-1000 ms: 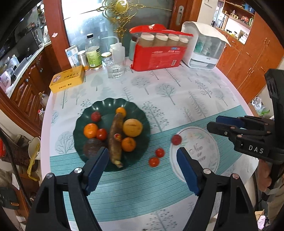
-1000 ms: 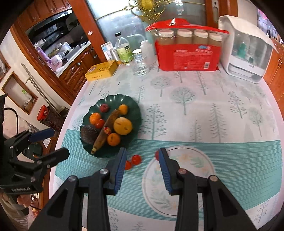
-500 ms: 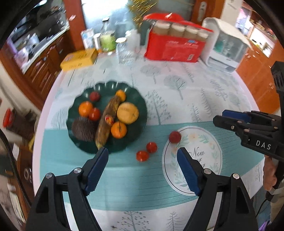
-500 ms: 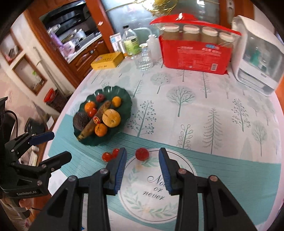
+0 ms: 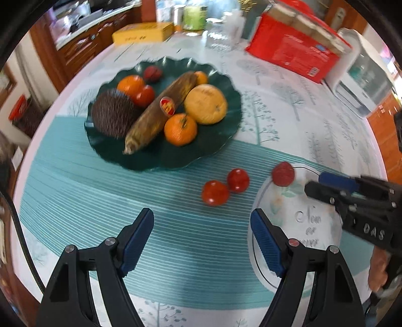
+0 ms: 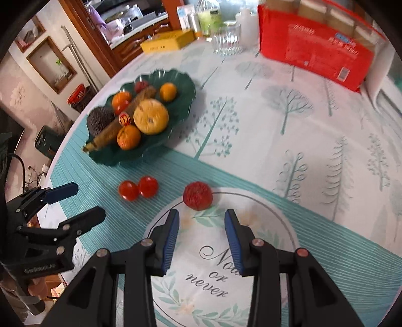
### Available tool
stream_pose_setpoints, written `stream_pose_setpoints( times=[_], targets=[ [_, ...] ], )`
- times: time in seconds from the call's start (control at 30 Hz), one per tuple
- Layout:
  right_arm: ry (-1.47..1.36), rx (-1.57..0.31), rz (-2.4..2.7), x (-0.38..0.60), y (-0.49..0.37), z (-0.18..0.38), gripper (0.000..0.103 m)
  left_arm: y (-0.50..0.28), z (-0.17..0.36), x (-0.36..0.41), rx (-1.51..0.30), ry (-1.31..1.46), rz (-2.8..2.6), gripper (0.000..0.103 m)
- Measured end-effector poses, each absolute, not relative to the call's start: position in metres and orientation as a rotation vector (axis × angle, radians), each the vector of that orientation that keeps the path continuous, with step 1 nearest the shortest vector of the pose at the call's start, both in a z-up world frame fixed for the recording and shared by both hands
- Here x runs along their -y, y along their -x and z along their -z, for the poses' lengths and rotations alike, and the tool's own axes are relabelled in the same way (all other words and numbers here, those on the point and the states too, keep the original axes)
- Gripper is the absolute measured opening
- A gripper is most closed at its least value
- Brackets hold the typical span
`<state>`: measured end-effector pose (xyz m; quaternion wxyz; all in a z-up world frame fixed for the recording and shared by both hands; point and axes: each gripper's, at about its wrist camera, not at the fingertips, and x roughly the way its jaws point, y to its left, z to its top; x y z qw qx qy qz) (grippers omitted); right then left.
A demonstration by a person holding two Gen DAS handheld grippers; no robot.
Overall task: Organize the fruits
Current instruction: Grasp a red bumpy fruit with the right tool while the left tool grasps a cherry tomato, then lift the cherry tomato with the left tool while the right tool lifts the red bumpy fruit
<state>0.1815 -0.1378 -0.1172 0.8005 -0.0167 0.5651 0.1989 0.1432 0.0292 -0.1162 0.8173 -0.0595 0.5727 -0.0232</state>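
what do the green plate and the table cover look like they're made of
Green plate: likely glass or glossy plastic; dark, smooth, scalloped rim with soft highlights. Which one, the blur leaves open.
Table cover: probably wipeable vinyl or oilcloth; flat printed trees and teal stripes, faint sheen, lying smooth with no visible weave.

A tablecloth (image 6: 289, 130) printed with pale trees and a teal striped band covers the round worktop. At the far edge stand a red carton (image 6: 316, 47) of capped jars, a clear ribbed glass (image 6: 226, 41), a yellow box (image 6: 167, 41) and a green-labelled bottle (image 6: 208, 16). A white appliance (image 5: 361, 78) sits beside the carton. Wooden cabinets (image 6: 95, 37) rise behind.
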Motion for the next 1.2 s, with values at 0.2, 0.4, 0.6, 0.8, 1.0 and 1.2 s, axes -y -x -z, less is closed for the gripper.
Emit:
stream_pose_setpoints(
  times=[0.2, 0.4, 0.6, 0.8, 1.0, 1.2],
  targets=[
    [0.069, -1.215, -0.427, 0.128, -0.188, 0.133, 0.038, -0.156, 0.139, -0.027, -1.23, 0.15, 0.021, 0.076],
    [0.083, -1.223, -0.436, 0.123, -0.196, 0.144, 0.038, -0.166, 0.148, -0.021, -1.23, 0.104, 0.024, 0.068],
    [0.092, -1.222, -0.439, 0.119, -0.201, 0.15, 0.038, -0.174, 0.156, -0.016, -1.24, 0.08, 0.053, 0.059],
    [0.094, -1.221, -0.44, 0.118, -0.204, 0.155, 0.038, -0.179, 0.16, -0.011, -1.239, 0.065, 0.077, 0.048],
    [0.122, -1.205, -0.449, 0.113, -0.204, 0.155, 0.034, -0.185, 0.161, -0.005, -1.233, 0.063, 0.112, 0.036],
    [0.123, -1.197, -0.455, 0.113, -0.203, 0.156, 0.033, -0.185, 0.162, -0.002, -1.233, 0.077, 0.137, 0.029]
  ],
)
